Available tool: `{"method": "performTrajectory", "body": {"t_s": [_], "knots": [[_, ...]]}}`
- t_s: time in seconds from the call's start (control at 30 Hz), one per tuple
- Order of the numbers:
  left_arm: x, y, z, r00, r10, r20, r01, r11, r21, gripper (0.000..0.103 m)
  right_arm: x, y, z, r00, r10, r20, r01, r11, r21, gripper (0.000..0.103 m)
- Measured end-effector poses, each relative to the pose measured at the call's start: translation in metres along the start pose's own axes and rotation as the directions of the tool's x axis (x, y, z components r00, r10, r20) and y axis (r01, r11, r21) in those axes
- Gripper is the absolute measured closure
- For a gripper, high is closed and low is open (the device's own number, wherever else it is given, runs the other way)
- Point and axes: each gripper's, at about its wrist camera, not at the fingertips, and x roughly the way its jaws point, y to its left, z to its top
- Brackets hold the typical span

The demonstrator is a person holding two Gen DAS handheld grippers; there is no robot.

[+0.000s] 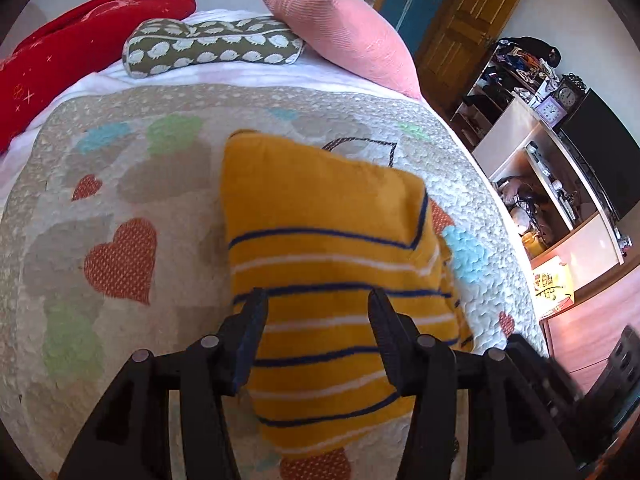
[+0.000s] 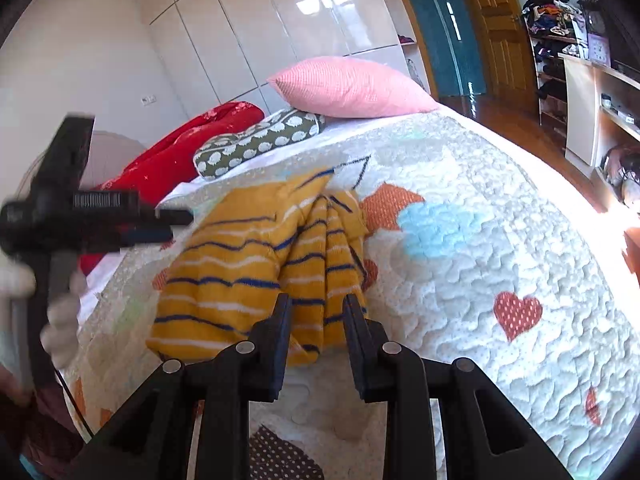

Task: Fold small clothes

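Left wrist view shows the yellow top point(image 1: 320, 240) folded on the bed point(image 1: 120, 160), both grippers' jaws open, more tidying maybe left.

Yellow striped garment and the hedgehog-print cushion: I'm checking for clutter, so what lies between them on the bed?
Nothing but bare quilt lies between the yellow striped garment and the hedgehog-print cushion; the left wrist view shows it best.

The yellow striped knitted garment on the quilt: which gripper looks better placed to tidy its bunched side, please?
Probably the right gripper: its open jaws straddle the bunched folds of the yellow striped knitted garment; the left gripper faces flat fabric.
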Motion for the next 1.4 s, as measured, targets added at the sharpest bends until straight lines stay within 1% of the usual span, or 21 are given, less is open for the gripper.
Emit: {"method": "performTrajectory", "body": {"t_s": [0.07, 0.13, 0.2, 0.27, 0.3, 0.33, 0.37, 0.4, 0.5, 0.53, 0.6, 0.63, 0.67, 0.77, 0.87, 0.97, 1.07, 1.1, 1.2, 1.3, 1.4], "knots": [[0.011, 0.012, -0.021, 0.999, -0.038, -0.023, 0.037, 0.998, -0.045, 0.052, 0.009, 0.003, 0.020, 0.999, 0.046, -0.017, -0.045, 0.999, 0.011, 0.073], [0.019, 0.018, -0.036, 0.999, -0.037, -0.016, 0.036, 0.997, -0.070, 0.052, 0.031, 0.007, 0.039, 0.996, 0.070, -0.058, -0.068, 0.997, 0.022, 0.052], [0.020, 0.017, -0.044, 0.999, -0.040, 0.013, 0.040, 0.997, -0.066, 0.052, 0.058, 0.014, 0.049, 0.992, 0.027, -0.125, -0.025, 0.999, 0.023, 0.051], [0.017, 0.016, -0.048, 0.998, -0.046, 0.034, 0.049, 0.996, -0.070, 0.052, 0.083, 0.012, 0.052, 0.986, 0.043, -0.161, -0.034, 0.998, 0.054, 0.051], [0.016, 0.016, -0.049, 0.998, -0.054, 0.039, 0.056, 0.995, -0.077, 0.052, 0.096, 0.009, 0.054, 0.979, 0.072, -0.191, -0.058, 0.995, 0.076, 0.067], [0.016, 0.018, -0.050, 0.997, -0.060, 0.042, 0.064, 0.995, -0.083, 0.052, 0.111, 0.005, 0.055, 0.969, 0.096, -0.229, -0.075, 0.992, 0.097, 0.096], [0.014, 0.019, -0.051, 0.997, -0.067, 0.046, 0.071, 0.994, -0.086, 0.052, 0.123, 0.004, 0.057, 0.960, 0.099, -0.262, -0.072, 0.991, 0.110, 0.096], [0.013, 0.020, -0.053, 0.996, -0.074, 0.050, 0.078, 0.993, -0.084, 0.052, 0.128, 0.001, 0.059, 0.963, 0.085, -0.258, -0.056, 0.992, 0.116, 0.097], [0.008, 0.016, -0.057, 0.996, -0.074, 0.057, 0.077, 0.995, -0.061, 0.052, 0.139, -0.013, 0.063, 0.966, -0.020, -0.258, 0.052, 0.992, 0.118, 0.098], [0.004, 0.016, -0.060, 0.996, -0.069, 0.058, 0.072, 0.996, -0.060, 0.051, 0.144, -0.015, 0.061, 0.960, -0.093, -0.266, 0.121, 0.988, 0.094, 0.102], [-0.002, 0.020, -0.067, 0.996, -0.073, 0.058, 0.077, 0.995, -0.067, 0.051, 0.151, -0.019, 0.055, 0.930, -0.245, -0.275, 0.257, 0.966, 0.009, 0.102], [-0.007, 0.021, -0.071, 0.995, -0.073, 0.061, 0.077, 0.994, -0.073, 0.051, 0.153, -0.023, 0.051, 0.914, -0.289, -0.284, 0.299, 0.954, -0.011, 0.102], [-0.012, 0.024, -0.076, 0.996, -0.067, 0.065, 0.072, 0.994, -0.077, 0.051, 0.148, -0.027, 0.049, 0.911, -0.296, -0.286, 0.307, 0.952, -0.006, 0.102], [-0.031, 0.029, -0.092, 0.996, -0.017, 0.091, 0.025, 0.996, -0.084, 0.051, 0.107, -0.034, 0.050, 0.946, -0.259, -0.193, 0.276, 0.959, 0.063, 0.102], [-0.048, 0.032, -0.110, 0.990, 0.061, 0.126, -0.049, 0.994, -0.094, 0.051, 0.061, -0.017, 0.050, 0.975, -0.192, -0.111, 0.198, 0.979, 0.046, 0.102], [-0.064, 0.029, -0.128, 0.975, 0.145, 0.167, -0.130, 0.986, -0.101, 0.050, 0.035, 0.010, 0.035, 0.992, -0.059, -0.114, 0.058, 0.998, -0.012, 0.102], [-0.082, 0.025, -0.145, 0.960, 0.202, 0.196, -0.185, 0.977, -0.105, 0.050, 0.043, 0.030, 0.011, 0.980, 0.050, -0.195, -0.057, 0.998, -0.033, 0.099], [-0.088, 0.023, -0.150, 0.955, 0.215, 0.204, -0.198, 0.975, -0.101, 0.049, 0.049, 0.031, 0.003, 0.976, 0.036, -0.216, -0.044, 0.998, -0.034, 0.098], [-0.107, 0.020, -0.163, 0.939, 0.252, 0.233, -0.236, 0.967, -0.093, 0.043, 0.068, 0.011, -0.018, 0.964, -0.089, -0.250, 0.093, 0.996, 0.006, 0.098], [-0.123, 0.019, -0.172, 0.930, 0.265, 0.255, -0.250, 0.964, -0.090, 0.036, 0.061, -0.011, -0.028, 0.972, -0.034, -0.234, 0.063, 0.992, 0.114, 0.098], [-0.128, 0.014, -0.175, 0.920, 0.285, 0.270, -0.274, 0.959, -0.078, 0.036, 0.040, -0.006, -0.036, 0.971, -0.052, -0.234, 0.073, 0.994, 0.084, 0.098]]}}
